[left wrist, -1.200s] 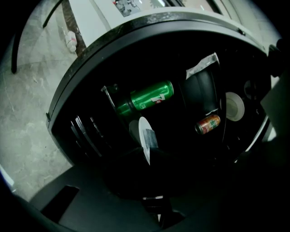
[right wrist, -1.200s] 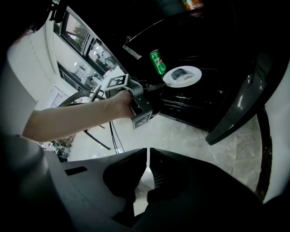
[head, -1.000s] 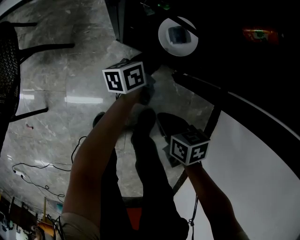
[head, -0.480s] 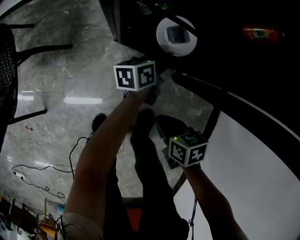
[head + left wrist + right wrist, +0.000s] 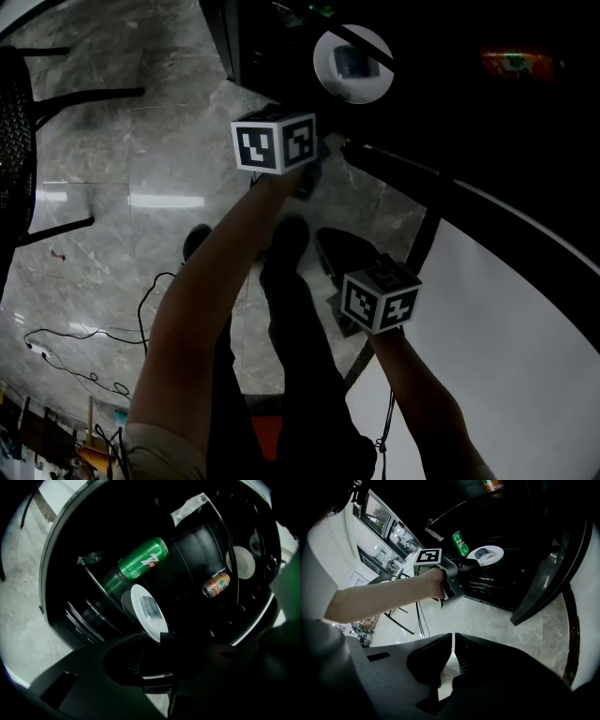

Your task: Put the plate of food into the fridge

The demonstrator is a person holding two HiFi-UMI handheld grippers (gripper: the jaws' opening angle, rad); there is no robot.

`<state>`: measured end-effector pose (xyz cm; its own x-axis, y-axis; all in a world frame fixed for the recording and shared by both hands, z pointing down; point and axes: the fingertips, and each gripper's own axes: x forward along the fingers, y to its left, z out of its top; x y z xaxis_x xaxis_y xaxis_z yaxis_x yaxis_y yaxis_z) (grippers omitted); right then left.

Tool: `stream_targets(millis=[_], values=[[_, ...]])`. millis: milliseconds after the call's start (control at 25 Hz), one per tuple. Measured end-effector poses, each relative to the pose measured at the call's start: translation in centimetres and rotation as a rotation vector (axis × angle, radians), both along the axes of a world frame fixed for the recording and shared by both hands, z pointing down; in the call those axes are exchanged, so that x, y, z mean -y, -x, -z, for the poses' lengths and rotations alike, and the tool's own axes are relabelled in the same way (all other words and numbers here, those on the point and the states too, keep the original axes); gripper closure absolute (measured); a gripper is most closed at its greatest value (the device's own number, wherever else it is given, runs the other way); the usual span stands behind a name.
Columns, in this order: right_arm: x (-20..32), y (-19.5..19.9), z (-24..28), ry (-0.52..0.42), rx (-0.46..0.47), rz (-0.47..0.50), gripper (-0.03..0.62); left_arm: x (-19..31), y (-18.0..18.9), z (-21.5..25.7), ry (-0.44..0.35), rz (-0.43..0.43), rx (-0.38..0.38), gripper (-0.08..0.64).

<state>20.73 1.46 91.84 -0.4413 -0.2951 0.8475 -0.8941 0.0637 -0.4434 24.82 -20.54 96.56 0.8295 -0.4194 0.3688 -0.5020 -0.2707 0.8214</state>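
A white plate with a small grey piece of food on it is held out in the dark fridge opening. In the left gripper view the plate tilts above a shelf, its near rim pinched by my left gripper. From the right gripper view I see the same plate at the end of my outstretched left arm. My left gripper is shut on that rim. My right gripper hangs lower and further back over the marble floor, shut with nothing in it; its marker cube shows in the head view.
Inside the fridge a green can lies on a shelf and an orange can sits deeper in. The open fridge door stands to the right. A black chair and loose cables are on the floor at the left.
My left gripper has moved up and to the right toward the fridge with the plate. The right gripper has hardly shifted.
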Motion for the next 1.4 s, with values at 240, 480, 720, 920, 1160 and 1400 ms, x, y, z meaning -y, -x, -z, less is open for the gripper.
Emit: stream_targets(millis=[240, 480, 720, 920, 1160, 1400], values=[[0.2, 0.5, 0.0, -0.008, -0.001, 0.013, 0.561, -0.5, -0.2, -0.6, 0.000, -0.026, 0.024, 0.462], [0.6, 0.6, -0.2, -0.024, 0.012, 0.000, 0.561, 0.1, -0.3, -0.8, -0.052, -0.043, 0.096, 0.462], [1.1, 0.4, 0.3, -0.026, 0.009, -0.019, 0.561, 0.2, -0.4, 0.4, -0.077, -0.090, 0.086, 0.434], [1.2, 1.4, 0.2, -0.015, 0.014, -0.006, 0.561, -1.6, 0.6, 1.4, -0.080, -0.161, 0.079, 0.403], [0.4, 3.8, 0.4, 0.018, 0.010, 0.008, 0.561, -4.0, 6.2, 1.4, -0.073, -0.230, 0.144, 0.455], [2.0, 7.2, 1.9, -0.001, -0.005, 0.068, 0.563, -2.9, 12.8, 4.0, -0.081, -0.146, 0.158, 0.540]])
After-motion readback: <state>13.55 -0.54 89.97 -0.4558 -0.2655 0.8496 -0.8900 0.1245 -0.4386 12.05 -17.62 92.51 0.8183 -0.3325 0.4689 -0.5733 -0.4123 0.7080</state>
